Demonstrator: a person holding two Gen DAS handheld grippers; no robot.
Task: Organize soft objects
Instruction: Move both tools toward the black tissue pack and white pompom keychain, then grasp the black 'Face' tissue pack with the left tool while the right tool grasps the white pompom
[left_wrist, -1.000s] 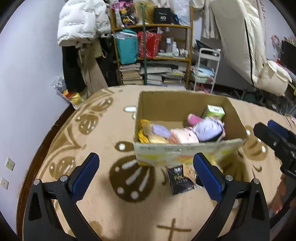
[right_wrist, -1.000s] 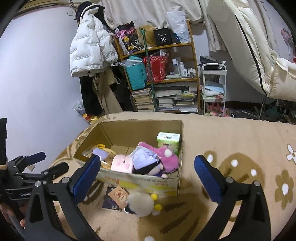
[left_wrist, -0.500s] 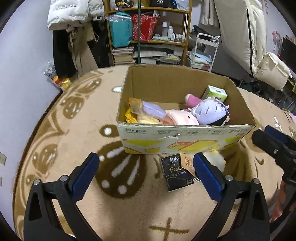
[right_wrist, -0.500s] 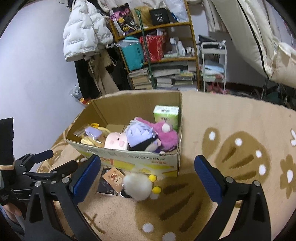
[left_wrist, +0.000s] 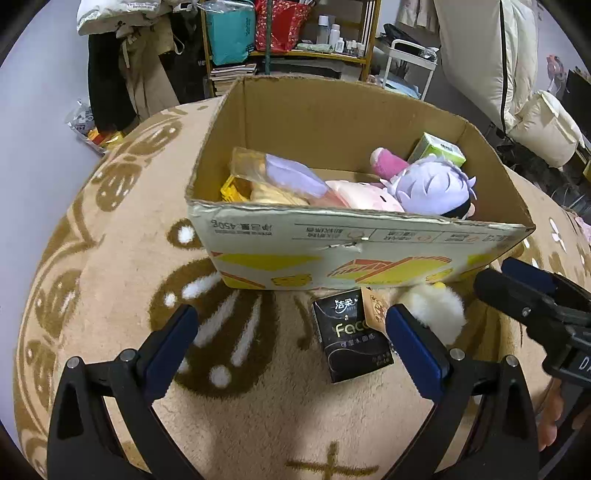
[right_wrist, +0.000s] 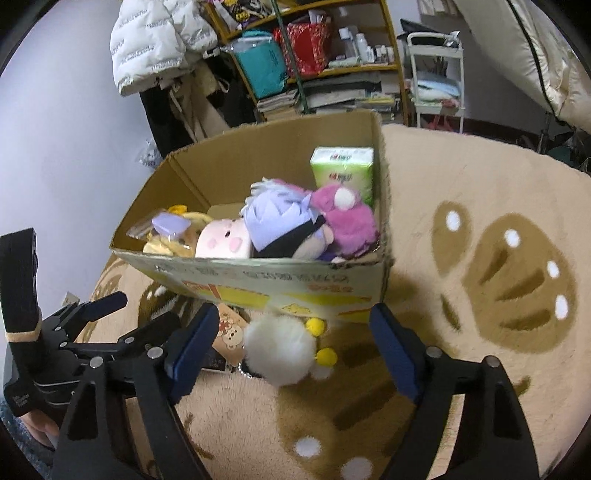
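Note:
An open cardboard box (left_wrist: 280, 236) (right_wrist: 258, 280) stands on the beige rug. It holds a purple-haired doll (left_wrist: 432, 188) (right_wrist: 277, 218), a pink plush (right_wrist: 347, 221), a pale pink plush (right_wrist: 225, 240) and a green tissue pack (right_wrist: 341, 166). In front of the box lie a white fluffy plush (left_wrist: 439, 310) (right_wrist: 280, 343) with yellow feet and a paper tag (right_wrist: 229, 332), and beside it a black tissue pack (left_wrist: 351, 336). My left gripper (left_wrist: 291, 332) is open over the rug, left of the black pack. The jaws of my right gripper (right_wrist: 293, 325) are closing around the white plush without touching it.
The patterned rug (left_wrist: 110, 258) spreads around the box. Behind stand a crowded shelf (left_wrist: 288, 37) with books and bags, a white cart (left_wrist: 410, 62), hanging coats (right_wrist: 159, 40) and white bedding (left_wrist: 498, 55) at the right.
Both grippers have sunk toward the rug and tipped downward, so the box and white plush loom larger. The right jaws have narrowed a little around the white plush.

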